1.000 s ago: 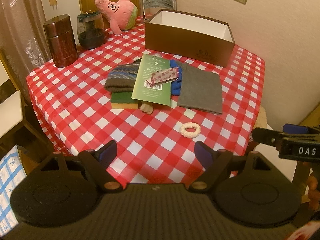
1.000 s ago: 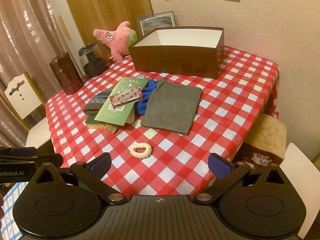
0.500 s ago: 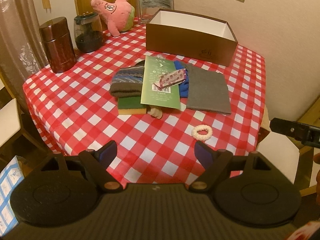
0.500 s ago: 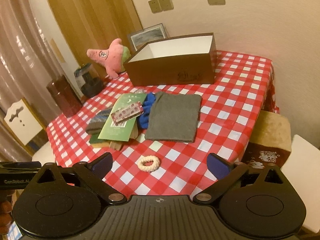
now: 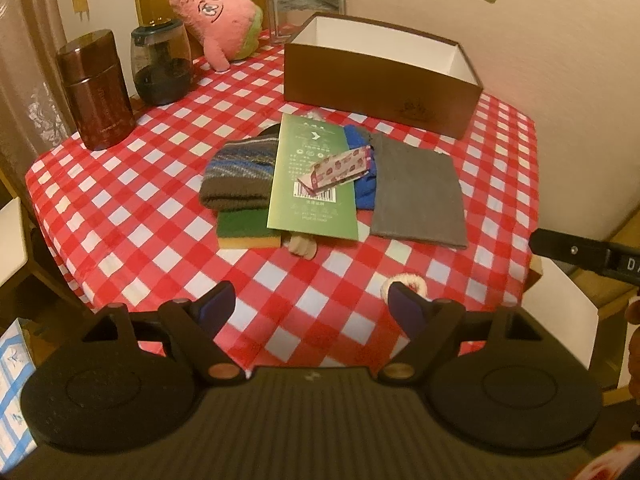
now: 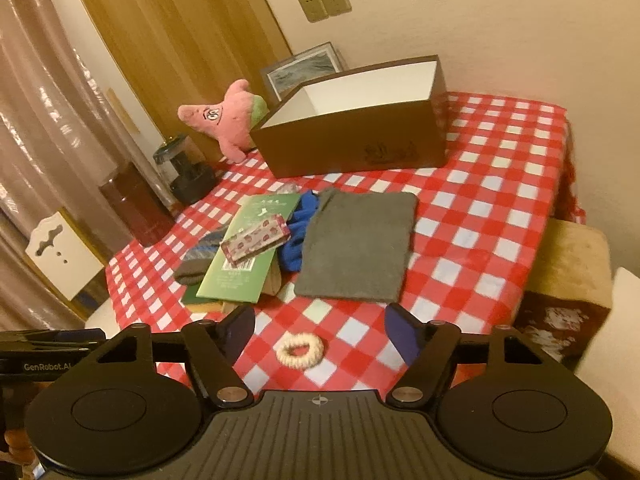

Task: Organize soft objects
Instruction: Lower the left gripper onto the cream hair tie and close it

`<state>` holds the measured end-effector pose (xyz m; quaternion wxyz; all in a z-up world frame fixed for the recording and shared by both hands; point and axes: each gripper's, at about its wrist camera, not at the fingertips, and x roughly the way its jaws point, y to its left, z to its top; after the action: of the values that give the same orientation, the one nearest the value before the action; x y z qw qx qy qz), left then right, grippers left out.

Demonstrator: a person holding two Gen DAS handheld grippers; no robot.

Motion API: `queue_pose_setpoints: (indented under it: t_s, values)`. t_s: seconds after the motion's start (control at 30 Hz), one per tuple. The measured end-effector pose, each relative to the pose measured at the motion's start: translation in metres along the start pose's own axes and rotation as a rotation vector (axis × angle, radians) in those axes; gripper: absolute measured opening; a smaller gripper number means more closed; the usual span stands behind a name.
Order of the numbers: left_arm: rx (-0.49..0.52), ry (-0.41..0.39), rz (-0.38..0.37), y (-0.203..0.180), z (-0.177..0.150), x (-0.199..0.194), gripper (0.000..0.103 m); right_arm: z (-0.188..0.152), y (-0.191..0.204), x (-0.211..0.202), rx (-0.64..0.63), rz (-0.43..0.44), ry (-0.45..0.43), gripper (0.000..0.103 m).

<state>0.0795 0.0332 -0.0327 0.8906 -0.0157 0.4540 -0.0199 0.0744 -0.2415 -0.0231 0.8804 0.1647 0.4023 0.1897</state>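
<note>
Left wrist view: the left gripper [image 5: 310,304] hangs over the near edge of a table in a red-and-white checked cloth [image 5: 132,208], fingers spread apart with nothing between them. A cream scrunchie [image 5: 404,285] lies on the cloth, partly hidden behind the right-hand fingertip [image 5: 406,308], outside the gap. Beyond the scrunchie sits a pile: a grey cloth [image 5: 418,200], a blue fabric [image 5: 362,184], a green card [image 5: 314,180] with a strawberry-print packet [image 5: 340,169] on top, a striped knit piece [image 5: 240,176] and a green sponge [image 5: 244,230]. Farther back stands an open brown box [image 5: 380,80], with a pink plush [image 5: 220,20] to its left.

Right wrist view: the right gripper [image 6: 320,330] has its jaws closing, not yet touching anything. The scrunchie [image 6: 300,349] lies on the cloth between the two fingertips, apart from both and slightly nearer the left one. The grey cloth [image 6: 356,248] lies just beyond it, the brown box [image 6: 356,136] behind that.
</note>
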Motion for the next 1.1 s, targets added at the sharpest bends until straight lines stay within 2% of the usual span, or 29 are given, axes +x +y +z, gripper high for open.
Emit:
queue_pose_setpoints:
  t_s: [0.13,0.3,0.43,0.6,0.83,0.9,1.1]
  values:
    - [-0.002,0.007,0.007,-0.008,0.013,0.019,0.080,0.015,-0.022,0.025,0.045,0.038,0.035,0.068]
    - [-0.009,0.050,0.013,-0.020,0.020,0.049,0.075,0.030,-0.043,0.049,0.029,0.050,0.103,0.067]
    - [0.012,0.110,-0.005,-0.036,0.014,0.075,0.069,0.038,-0.067,0.061,0.088,0.070,0.132,0.067]
    - [0.069,0.173,-0.050,-0.062,-0.003,0.107,0.060,0.043,-0.085,0.071,0.083,0.054,0.172,0.067]
    - [0.122,0.193,-0.081,-0.084,-0.011,0.131,0.054,0.040,-0.102,0.077,0.088,0.040,0.218,0.067]
    - [0.137,0.200,-0.070,-0.089,-0.011,0.138,0.047,0.039,-0.107,0.079,0.094,0.036,0.227,0.067]
    - [0.163,0.201,-0.039,-0.097,-0.013,0.149,0.041,0.039,-0.117,0.083,0.088,0.029,0.245,0.067]
